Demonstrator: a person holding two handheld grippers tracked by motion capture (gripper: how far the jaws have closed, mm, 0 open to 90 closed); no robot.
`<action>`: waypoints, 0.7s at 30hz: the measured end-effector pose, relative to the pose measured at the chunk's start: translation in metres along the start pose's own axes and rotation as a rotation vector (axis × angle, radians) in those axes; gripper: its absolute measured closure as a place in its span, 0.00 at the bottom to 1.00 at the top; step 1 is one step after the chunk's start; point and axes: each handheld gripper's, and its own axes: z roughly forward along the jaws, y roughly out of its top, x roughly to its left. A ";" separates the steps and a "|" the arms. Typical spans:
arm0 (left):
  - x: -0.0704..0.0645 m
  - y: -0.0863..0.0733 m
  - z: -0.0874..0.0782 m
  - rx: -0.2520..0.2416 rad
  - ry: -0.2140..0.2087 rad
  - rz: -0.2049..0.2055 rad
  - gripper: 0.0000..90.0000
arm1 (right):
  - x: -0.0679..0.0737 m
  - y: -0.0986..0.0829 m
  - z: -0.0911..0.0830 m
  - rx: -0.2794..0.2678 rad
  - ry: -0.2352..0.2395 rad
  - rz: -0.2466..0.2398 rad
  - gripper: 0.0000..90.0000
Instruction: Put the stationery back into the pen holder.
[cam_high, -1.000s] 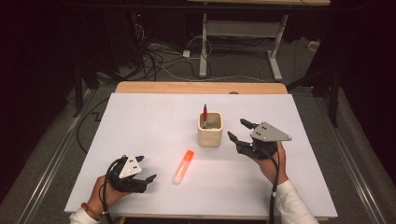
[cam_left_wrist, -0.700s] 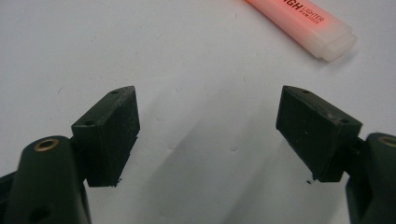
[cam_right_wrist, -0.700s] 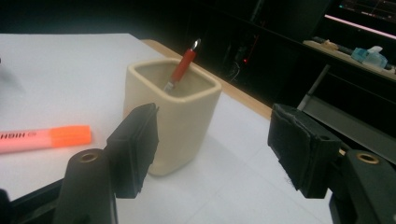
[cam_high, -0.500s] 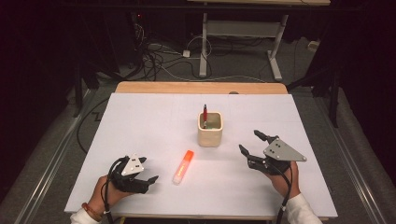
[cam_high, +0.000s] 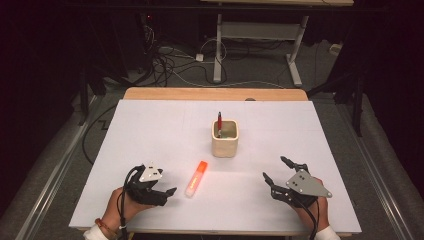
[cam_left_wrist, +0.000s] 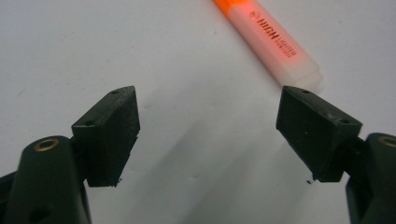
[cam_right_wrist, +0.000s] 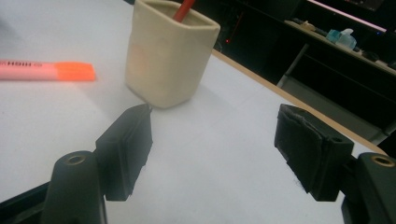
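Right claw (cam_high: 278, 173) is now back near the front edge of the surface (cam_high: 150, 125), well apart from the cup (cam_high: 225, 138) with the red pen (cam_high: 219, 121), and its jaws stand open and empty. Left claw (cam_high: 165, 192), also open, rests just beside the orange marker (cam_high: 196, 178), so I judge the marker goes into the cup next.

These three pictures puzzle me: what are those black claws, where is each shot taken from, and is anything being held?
A person holds a two-jaw tool in each hand. The high view looks down on a white table: left gripper, right gripper. On the table lie an orange highlighter and a cream cup with a red pen standing in it. The other two pictures come from cameras riding on each gripper, looking along its jaws. Both grippers are open and hold nothing.
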 end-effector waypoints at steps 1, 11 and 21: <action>-0.003 0.003 0.002 0.009 0.002 -0.007 0.23 | 0.001 -0.001 0.000 0.008 -0.006 -0.008 0.31; -0.022 0.057 0.028 0.098 -0.049 -0.084 0.25 | 0.004 -0.004 0.002 0.037 -0.049 -0.032 0.31; -0.021 0.090 0.073 0.242 0.001 -0.136 0.33 | 0.000 -0.007 0.003 0.031 -0.021 -0.010 0.32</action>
